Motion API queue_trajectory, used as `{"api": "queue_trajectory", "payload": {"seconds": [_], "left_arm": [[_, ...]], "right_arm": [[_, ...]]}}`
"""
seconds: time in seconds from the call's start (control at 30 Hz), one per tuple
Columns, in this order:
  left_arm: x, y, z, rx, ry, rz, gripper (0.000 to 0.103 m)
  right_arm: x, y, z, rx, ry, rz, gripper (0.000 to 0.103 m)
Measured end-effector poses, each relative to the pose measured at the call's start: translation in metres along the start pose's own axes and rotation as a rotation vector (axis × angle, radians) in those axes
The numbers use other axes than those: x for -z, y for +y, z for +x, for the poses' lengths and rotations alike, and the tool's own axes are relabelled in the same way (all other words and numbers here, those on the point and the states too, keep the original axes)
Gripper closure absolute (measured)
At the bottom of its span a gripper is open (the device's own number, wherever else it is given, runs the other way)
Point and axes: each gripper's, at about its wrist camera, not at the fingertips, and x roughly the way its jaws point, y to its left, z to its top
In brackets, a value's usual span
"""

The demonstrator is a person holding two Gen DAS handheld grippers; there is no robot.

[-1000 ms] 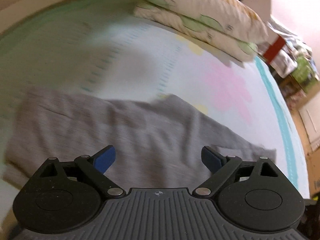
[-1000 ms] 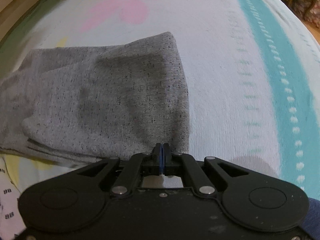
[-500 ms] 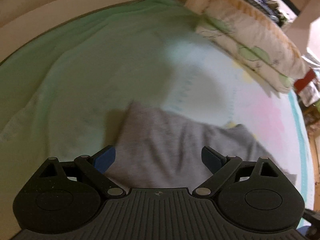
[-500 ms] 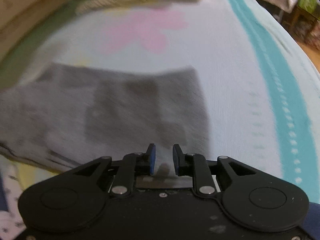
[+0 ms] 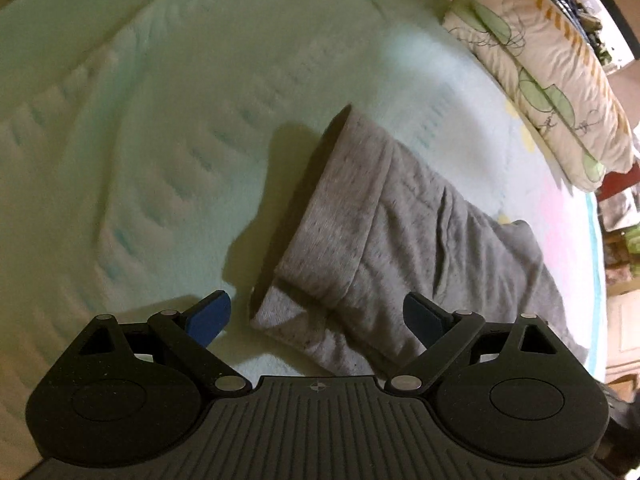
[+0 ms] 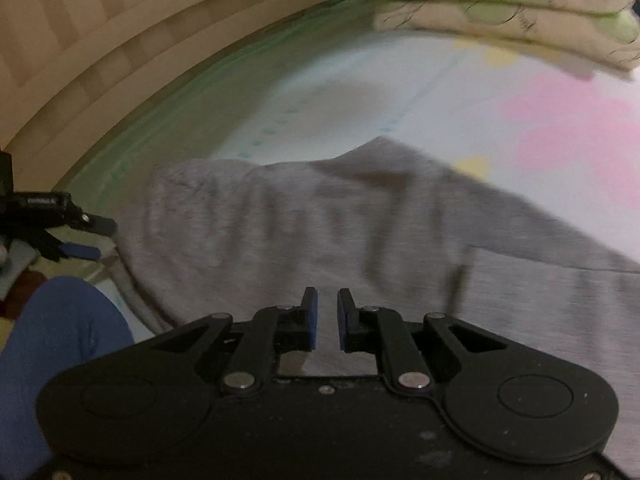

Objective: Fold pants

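The grey pants point(image 5: 400, 236) lie folded lengthwise on the bed, waistband end nearest my left gripper. My left gripper point(image 5: 316, 316) is wide open and empty, its blue pads either side of the waistband corner, just above it. In the right wrist view the pants point(image 6: 320, 224) spread across the middle, blurred. My right gripper point(image 6: 325, 312) is slightly open and empty, hovering over the grey cloth. The left gripper also shows at the left edge of the right wrist view point(image 6: 76, 240).
Two stacked patterned pillows point(image 5: 552, 64) lie at the far right of the bed. The bedsheet point(image 5: 160, 128) is pale green and white with a pink flower print point(image 6: 572, 140). A wooden bed frame point(image 6: 100, 48) curves along the far side. A blue sleeve point(image 6: 52, 344) shows at lower left.
My right gripper let go of the pant edge, opened a little and swung left toward the waistband end. My left gripper moved left to the waistband corner, staying open.
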Motion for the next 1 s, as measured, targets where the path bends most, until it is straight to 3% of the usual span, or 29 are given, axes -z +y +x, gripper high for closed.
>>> {"api": "queue_trajectory", "payload": {"seconds": [0.13,0.23,0.33,0.43,0.63,0.7,0.73,0.77,0.83,1.0], "left_arm": [[0.005,0.002,0.010,0.050,0.007,-0.014,0.001],[0.005,-0.001,0.011,0.059,0.000,0.013,0.001],[0.000,-0.008,0.016,0.046,-0.003,0.047,0.001],[-0.008,-0.017,0.021,0.005,-0.007,0.056,0.001],[-0.020,-0.026,0.037,0.003,-0.015,0.098,0.001],[-0.023,-0.024,0.036,0.002,-0.025,0.065,0.002],[-0.024,-0.022,0.035,-0.004,-0.033,0.033,0.009],[-0.025,-0.021,0.033,-0.030,-0.055,0.010,0.032],[-0.029,-0.022,0.031,-0.068,-0.074,0.006,0.053],[-0.025,-0.021,0.025,-0.039,-0.104,0.029,0.072]], "right_arm": [[0.005,0.011,0.032,-0.020,0.063,0.031,0.091],[0.023,0.019,0.048,-0.045,0.143,0.009,0.091],[0.032,0.029,0.042,-0.036,0.116,-0.058,0.090],[0.030,0.027,0.042,-0.048,0.133,-0.033,0.090],[0.029,0.032,0.040,-0.042,0.134,-0.046,0.090],[0.029,0.032,0.039,-0.046,0.135,-0.046,0.090],[0.028,0.032,0.038,-0.050,0.137,-0.044,0.090],[0.027,0.033,0.040,-0.053,0.139,-0.045,0.089],[0.022,0.028,0.036,-0.060,0.136,-0.052,0.089],[-0.003,0.021,0.024,-0.058,0.065,-0.070,0.088]]}}
